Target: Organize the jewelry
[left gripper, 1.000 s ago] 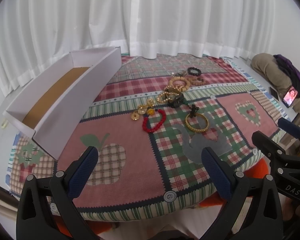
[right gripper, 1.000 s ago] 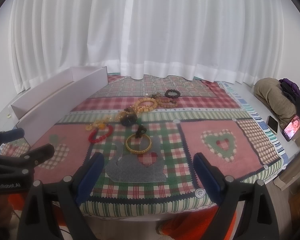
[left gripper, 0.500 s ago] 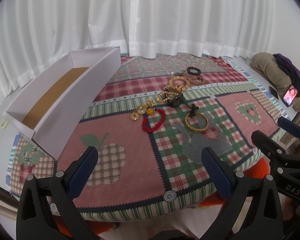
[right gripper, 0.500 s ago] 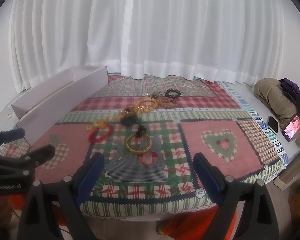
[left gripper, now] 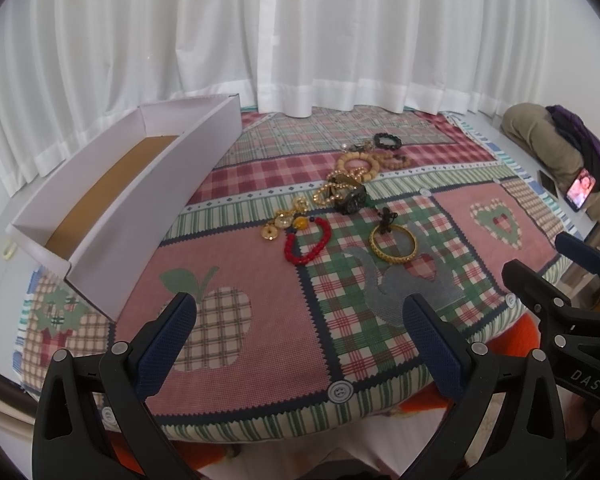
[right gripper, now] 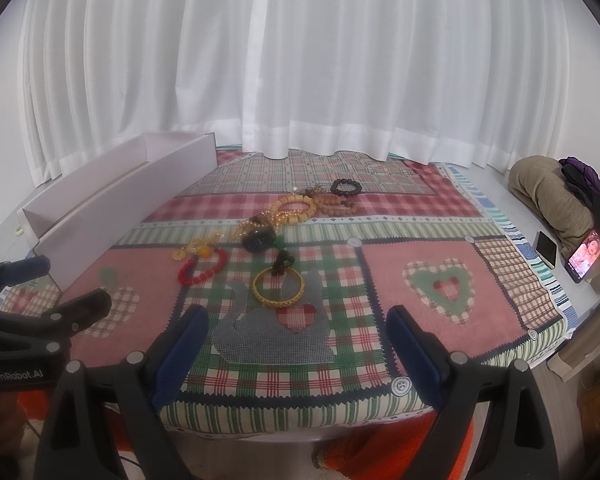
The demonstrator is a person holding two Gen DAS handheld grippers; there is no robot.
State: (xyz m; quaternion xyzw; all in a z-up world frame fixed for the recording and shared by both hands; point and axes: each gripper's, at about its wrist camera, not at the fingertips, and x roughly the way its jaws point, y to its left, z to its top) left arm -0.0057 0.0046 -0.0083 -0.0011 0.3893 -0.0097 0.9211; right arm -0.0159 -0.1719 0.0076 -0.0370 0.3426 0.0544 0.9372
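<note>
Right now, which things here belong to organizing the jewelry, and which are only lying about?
For the job:
red bead bracelet
gold bangle
black bead bracelet
tan bead bracelets
white box, open

Lying about:
lit phone
second phone
clothes pile
curtain

Two markings can be read — both in white letters on black tool bodies. In the left wrist view, "DAS" stands on the right tool (left gripper: 572, 254), on its body at the right edge. In the right wrist view, "GenRobot.AI" stands on the left tool (right gripper: 66, 284), at the left edge. The lit phone screen (right gripper: 588, 254) shows no legible text.
</note>
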